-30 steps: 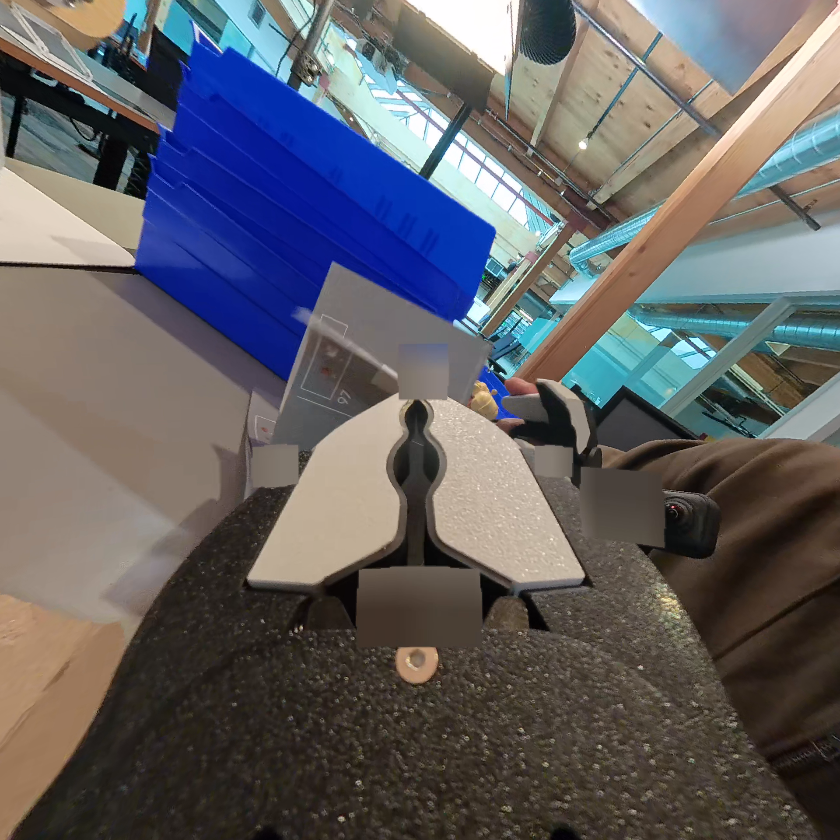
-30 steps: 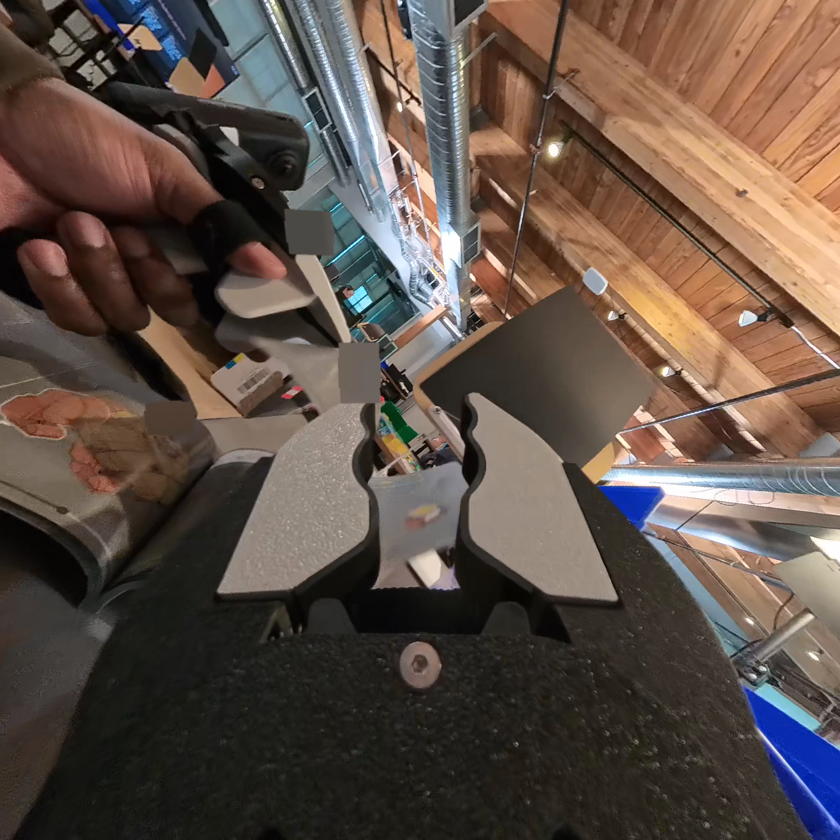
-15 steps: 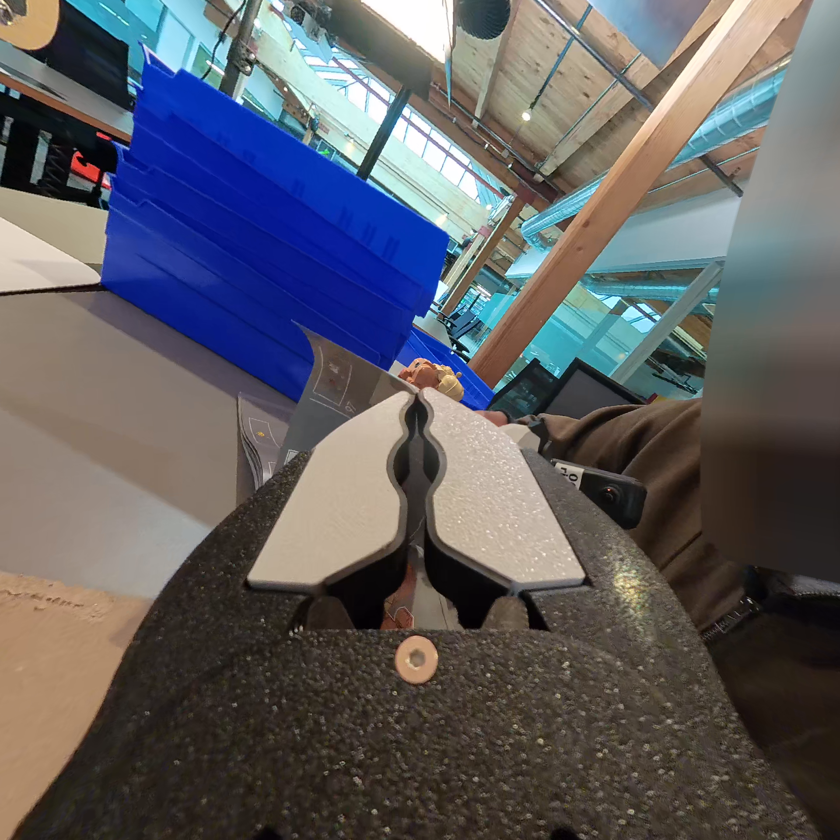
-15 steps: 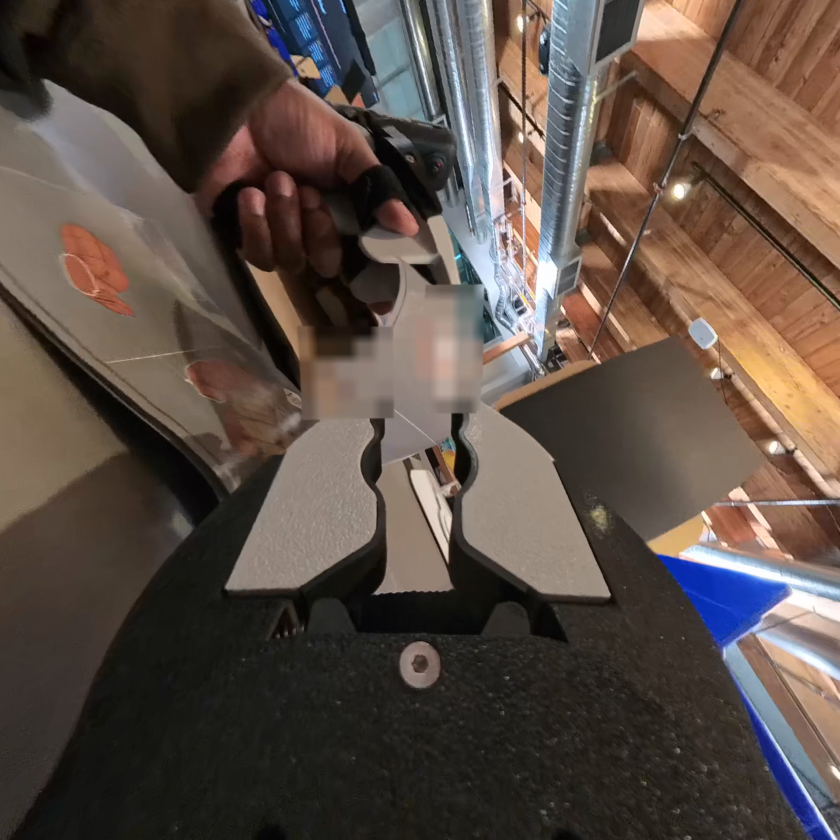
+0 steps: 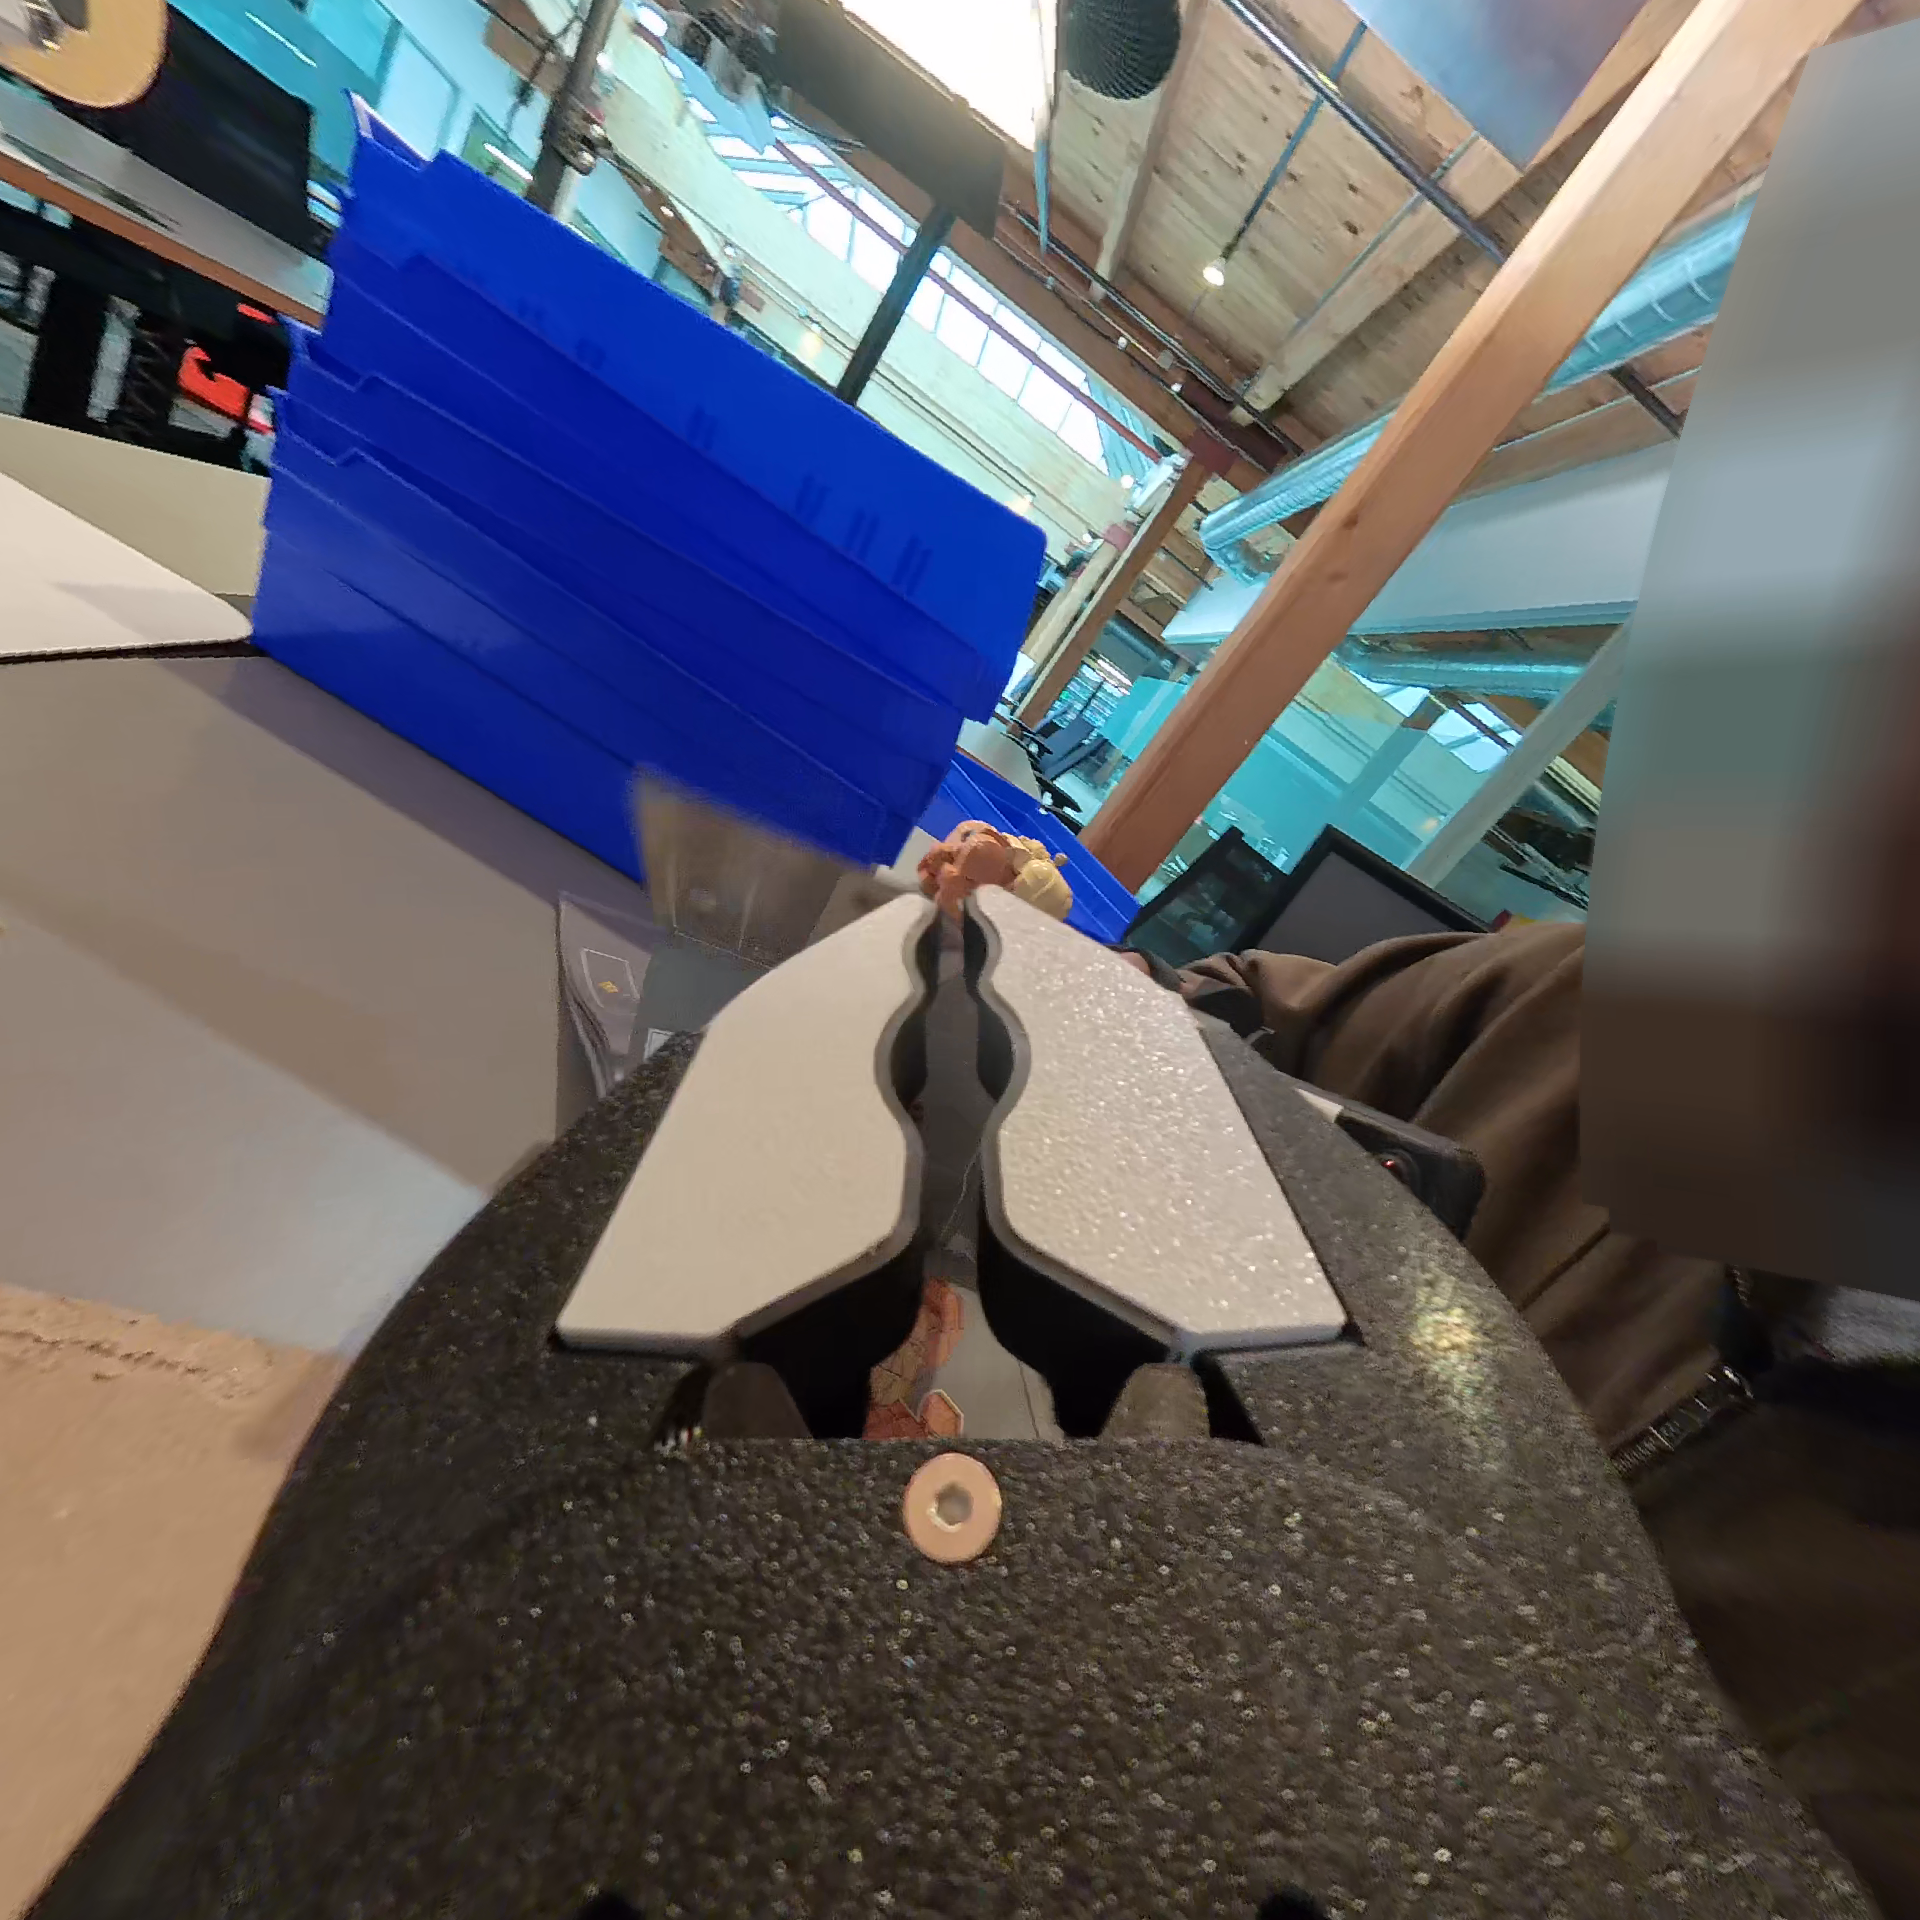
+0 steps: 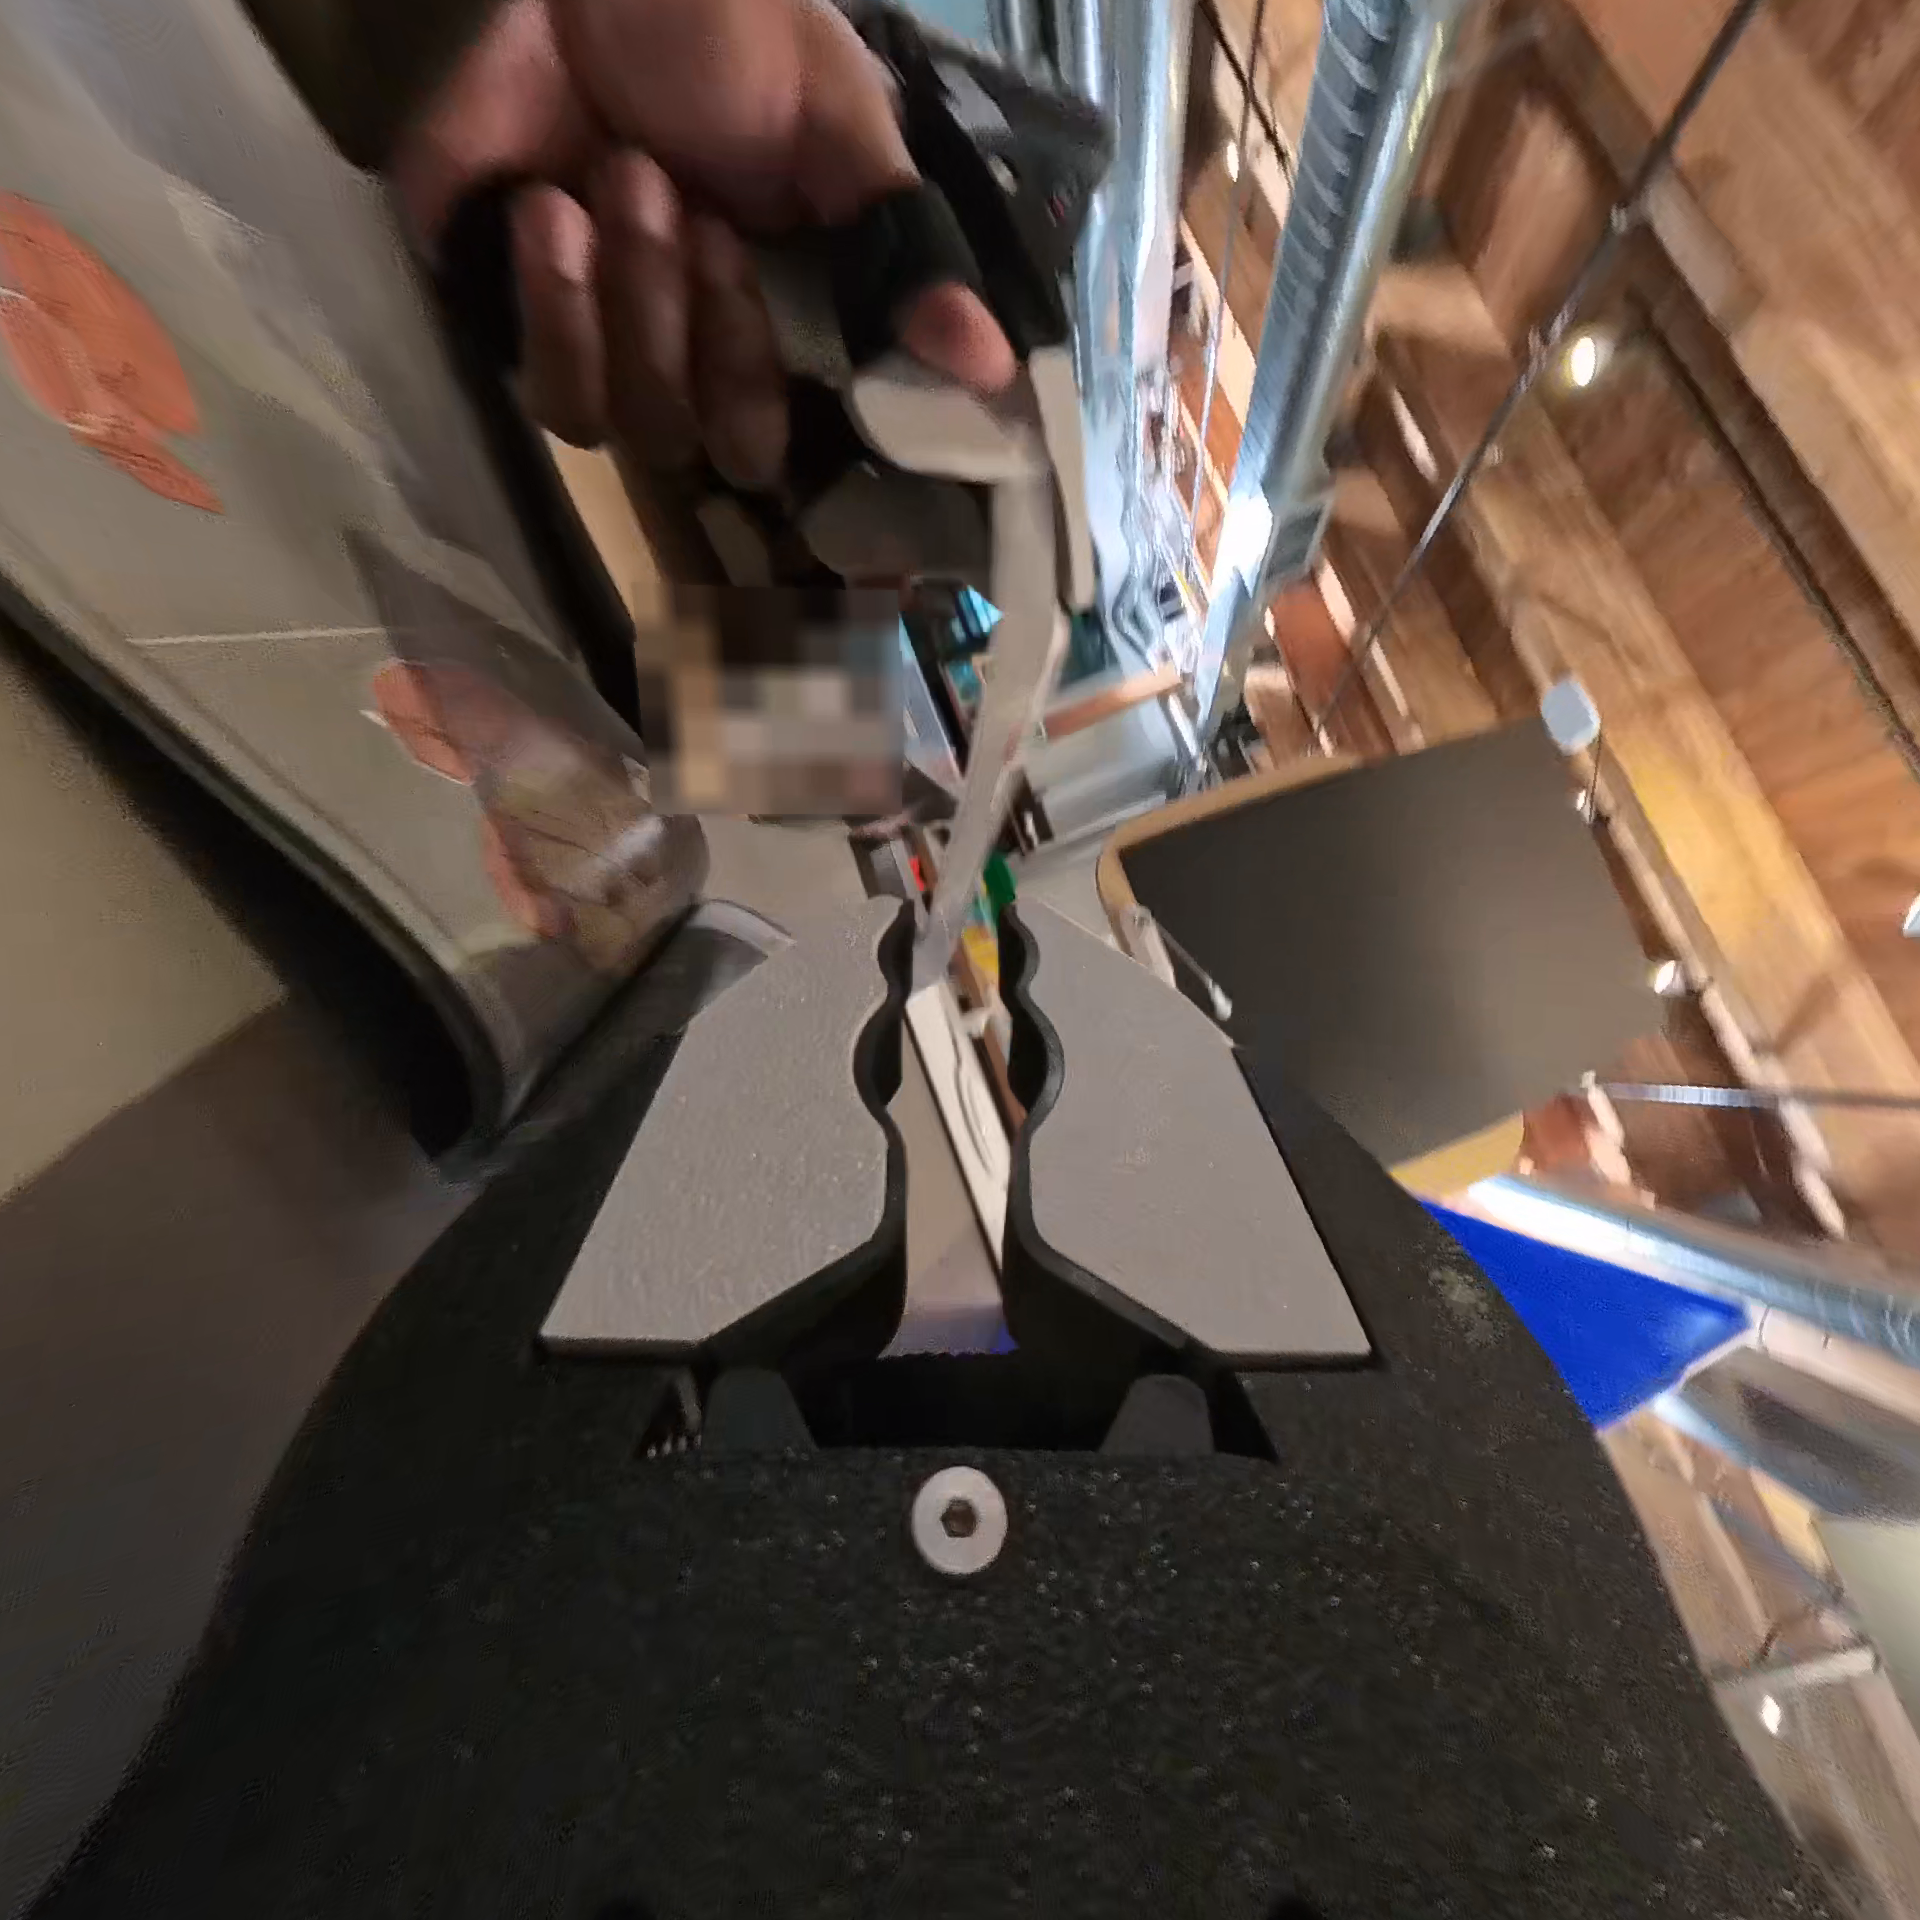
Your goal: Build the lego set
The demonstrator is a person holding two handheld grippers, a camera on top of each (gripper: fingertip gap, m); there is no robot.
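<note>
Grey table (image 5: pixel 229 987), blue bins (image 5: pixel 623 582) behind. Left gripper (image 5: pixel 954 914) jaws closed on a booklet (image 6: pixel 260 540) page; right gripper (image 6: pixel 961 940) jaws apart around the page edge. Lego figure (image 5: pixel 987 857) beyond. Paper: thin, floppy, tearable; pinch near the edge.

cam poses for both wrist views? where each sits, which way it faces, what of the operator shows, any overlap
Left wrist view: on the left gripper, low over the grey table, facing a blue bin stack; fingers pinch an instruction booklet page; a brown sleeve at right.
Right wrist view: on the right gripper, tilted up at the wood ceiling; a hand grips the left gripper.
Shared: the page, seen edge-on here, and the bins.
</note>
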